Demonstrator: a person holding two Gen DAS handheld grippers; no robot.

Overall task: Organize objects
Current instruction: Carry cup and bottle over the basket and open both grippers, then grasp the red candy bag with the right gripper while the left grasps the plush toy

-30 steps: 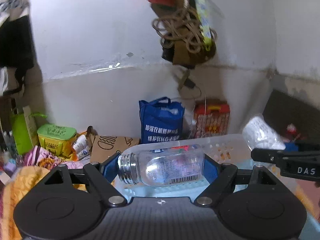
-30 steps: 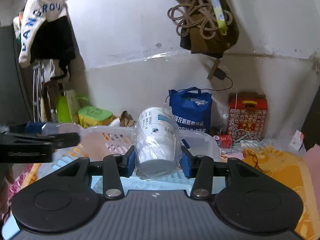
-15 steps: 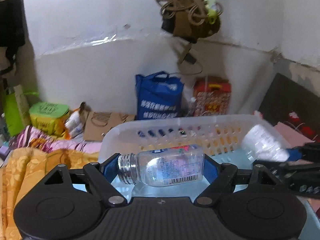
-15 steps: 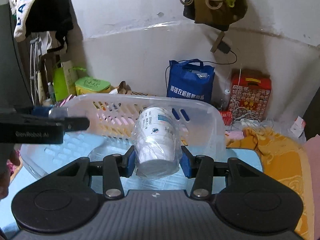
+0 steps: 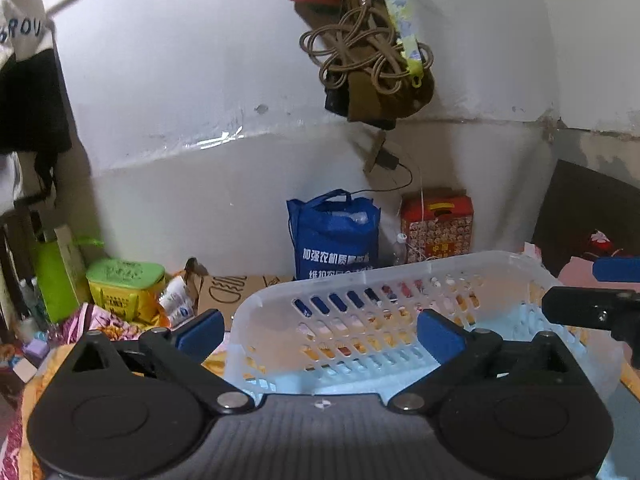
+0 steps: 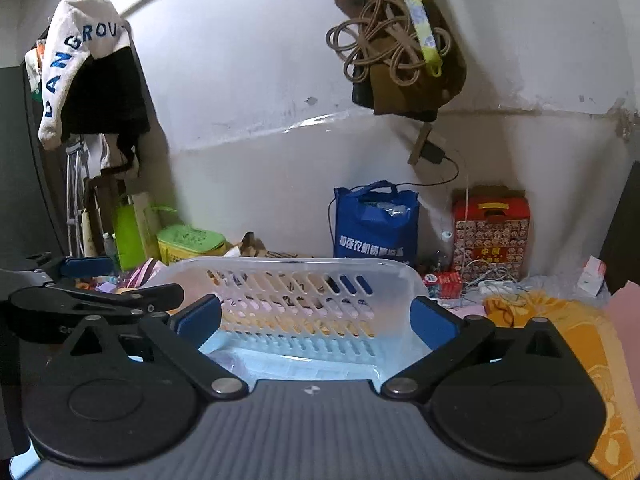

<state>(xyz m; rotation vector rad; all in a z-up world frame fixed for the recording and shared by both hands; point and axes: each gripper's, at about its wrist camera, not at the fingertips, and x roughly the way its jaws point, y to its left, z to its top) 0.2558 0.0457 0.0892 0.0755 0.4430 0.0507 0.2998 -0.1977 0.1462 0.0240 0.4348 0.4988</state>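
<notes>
Translucent white slotted basket straight ahead in both wrist views, resting on a pale blue surface, far wall and rim facing the cameras; inside floor mostly hidden behind the gripper bodies, contents impossible to tell. Left gripper hanging over the near left end of the basket, blue-padded fingers spread wide apart with nothing between them — the left pad outside the basket's left corner, the right pad in front of its slotted wall. Right gripper likewise wide open and empty over the near edge, pads framing the basket's width. Each gripper visible from the other's camera: the right one's black finger and blue pad jutting in at the right edge of the left view, the left one's at the left edge of the right view. Behind the basket, against the white wall — blue tote bag with white lettering, red patterned box, flat cardboard, yellow box with green lid. Orange-yellow cloth to the right of the basket. Coiled rope and a brown bag hanging high on the wall; white-and-black garment with blue letters hung at upper left.
</notes>
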